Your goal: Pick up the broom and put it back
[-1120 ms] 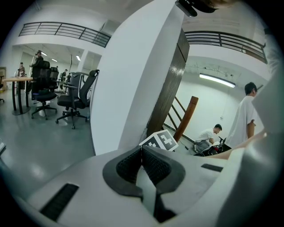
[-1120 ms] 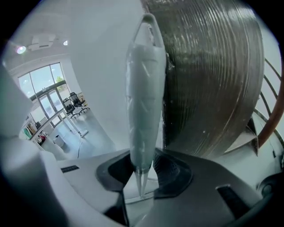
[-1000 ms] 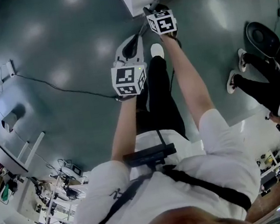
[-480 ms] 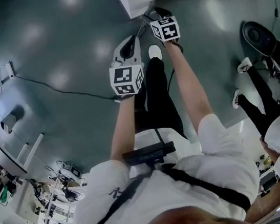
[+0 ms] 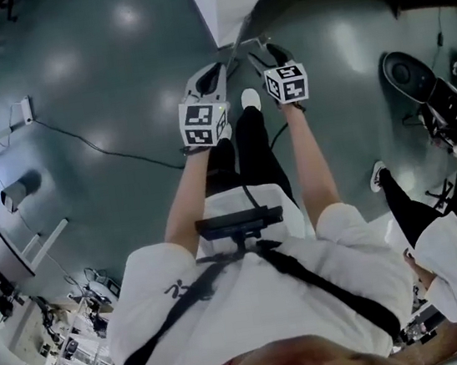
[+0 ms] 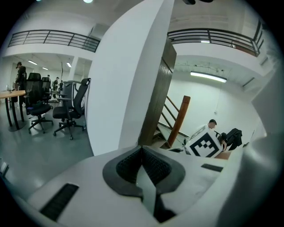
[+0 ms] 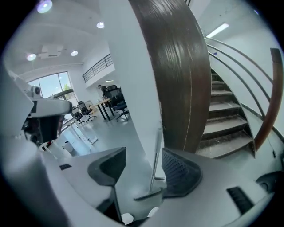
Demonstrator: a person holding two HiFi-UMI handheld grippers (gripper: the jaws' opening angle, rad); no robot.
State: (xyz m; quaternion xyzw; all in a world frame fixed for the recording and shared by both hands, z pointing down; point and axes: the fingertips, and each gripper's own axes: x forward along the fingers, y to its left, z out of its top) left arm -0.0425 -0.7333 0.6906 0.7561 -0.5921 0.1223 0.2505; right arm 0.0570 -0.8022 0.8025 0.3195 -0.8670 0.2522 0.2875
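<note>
The broom [image 7: 155,156] leans upright against the white wall's corner, its thin pale handle up the wall and its flat head [image 7: 148,193] on the grey floor. My right gripper [image 7: 141,167] is open and drawn back from it; the broom shows through the gap between the jaws, farther off and untouched. In the head view the handle [image 5: 236,43] is a thin line between both grippers. My left gripper [image 6: 142,167] is shut, its dark pads meeting with nothing held. It hangs left of the right gripper [image 5: 258,47], near my left gripper [image 5: 206,72].
A dark wood-clad stair wall [image 7: 177,75] and steps [image 7: 226,128] stand right of the broom. Office chairs [image 6: 71,106] and a desk lie far left. A cable [image 5: 106,148] runs over the floor. Another person [image 5: 449,248] stands at the right.
The right gripper has let go of the broom handle and pulled back and up from the wall, jaws now wide. The left gripper has risen a little. The broom stays leaning at the corner.
</note>
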